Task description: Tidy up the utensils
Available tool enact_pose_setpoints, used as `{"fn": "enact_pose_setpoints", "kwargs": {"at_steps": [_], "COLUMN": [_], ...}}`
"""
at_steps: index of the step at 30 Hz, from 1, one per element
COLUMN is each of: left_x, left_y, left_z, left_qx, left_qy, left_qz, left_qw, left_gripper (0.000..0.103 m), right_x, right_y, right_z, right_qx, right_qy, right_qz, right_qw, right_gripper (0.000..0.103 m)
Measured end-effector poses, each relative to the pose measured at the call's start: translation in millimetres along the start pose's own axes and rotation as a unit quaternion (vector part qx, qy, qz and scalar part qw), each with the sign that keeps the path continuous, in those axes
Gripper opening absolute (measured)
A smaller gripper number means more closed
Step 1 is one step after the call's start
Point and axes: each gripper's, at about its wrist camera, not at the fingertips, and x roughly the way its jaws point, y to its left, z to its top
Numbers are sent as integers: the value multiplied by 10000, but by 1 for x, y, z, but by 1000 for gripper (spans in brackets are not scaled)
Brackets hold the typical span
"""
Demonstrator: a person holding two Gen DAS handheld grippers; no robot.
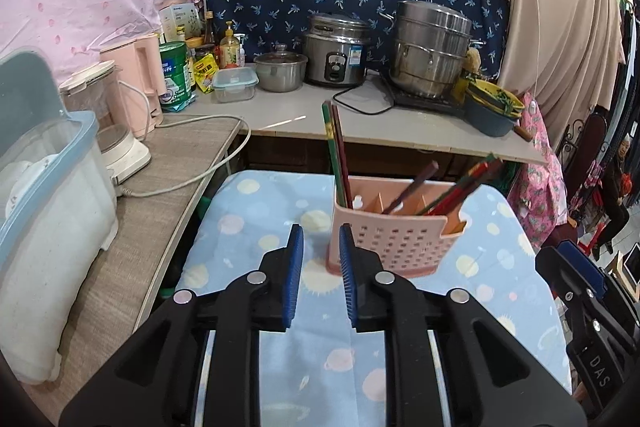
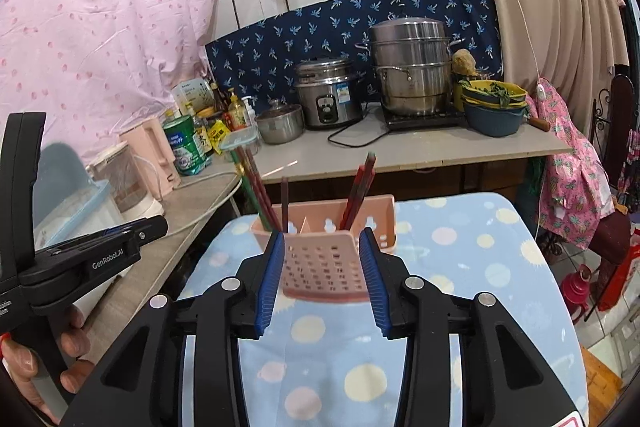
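Right wrist view has the pale pink perforated plastic utensil caddy sitting dead ahead on the table under its blue planet-print cloth. The right gripper is up against the caddy's near end, its blue-padded fingers spread wide on either side of that end wall. Whether the pads touch the plastic cannot be told; they do not look clamped on it. Inside the caddy, red and green chopsticks lean in the compartment to the left, a dark brown pair stands near the middle, and more red ones tilt in the section to the right.

Over on the left wrist view, the left gripper hangs just short of the caddy's left corner, fingers parted with nothing between them. No loose utensils show on the cloth around the caddy in either view.

By the look of it, the sorting is nearly done and the step in hand is dealing with the caddy itself, steadying or shifting it. The next move would call for the right fingers to close squarely on the end wall and keep it level, because those tall, leaning chopsticks could tip the light caddy or spill out if it tilts.
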Motion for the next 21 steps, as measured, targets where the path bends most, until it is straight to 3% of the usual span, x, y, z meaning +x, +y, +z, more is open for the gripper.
{"fn": "enact_pose_setpoints", "kwargs": {"at_steps": [8, 12, 21], "left_x": [-16, -21, -25], "left_y": [-2, -2, 2], "left_z": [-33, -48, -72], "left_qx": [122, 131, 170], "left_qy": [181, 245, 405], "left_qz": [135, 185, 352], "left_qw": [9997, 9994, 9984], "left_gripper": [19, 28, 33], "right_x": [-18, -23, -31], "right_y": [5, 5, 9], "right_z": [-33, -48, -70], "right_qx": [11, 71, 38], "right_qy": [274, 390, 572], "right_qz": [-16, -55, -133], "right_qw": [9996, 9992, 9983], "right_gripper": [38, 41, 48]}}
